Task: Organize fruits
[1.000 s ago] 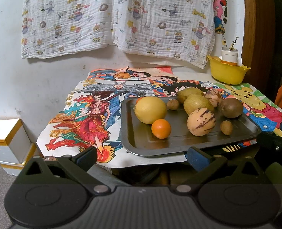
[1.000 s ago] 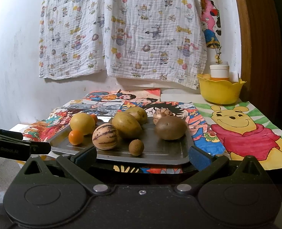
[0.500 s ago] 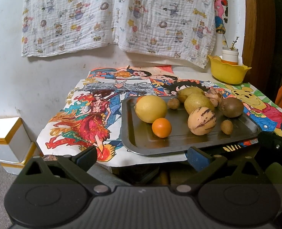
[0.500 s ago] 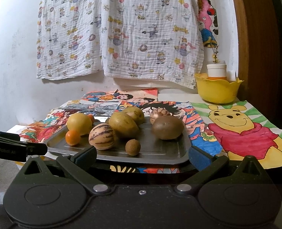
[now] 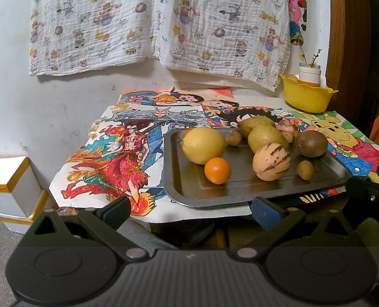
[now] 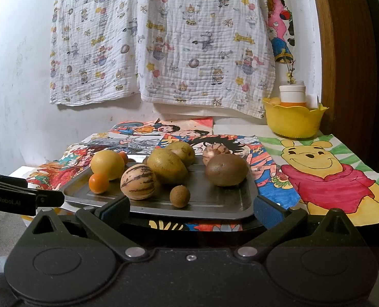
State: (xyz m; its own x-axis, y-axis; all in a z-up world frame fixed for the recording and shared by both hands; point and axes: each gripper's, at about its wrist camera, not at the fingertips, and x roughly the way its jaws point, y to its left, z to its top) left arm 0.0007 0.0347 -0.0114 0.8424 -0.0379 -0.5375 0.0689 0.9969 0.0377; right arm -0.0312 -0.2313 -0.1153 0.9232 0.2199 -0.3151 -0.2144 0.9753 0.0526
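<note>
Both grippers hang at the counter's near edge, spread wide and holding nothing: the left gripper (image 5: 189,208) short of the metal tray (image 5: 189,194), the right gripper (image 6: 190,208) just before its rim. On the tray sit a lemon (image 5: 203,145), small orange (image 5: 217,170), striped melon (image 6: 138,181) and kiwi (image 6: 227,170).
</note>
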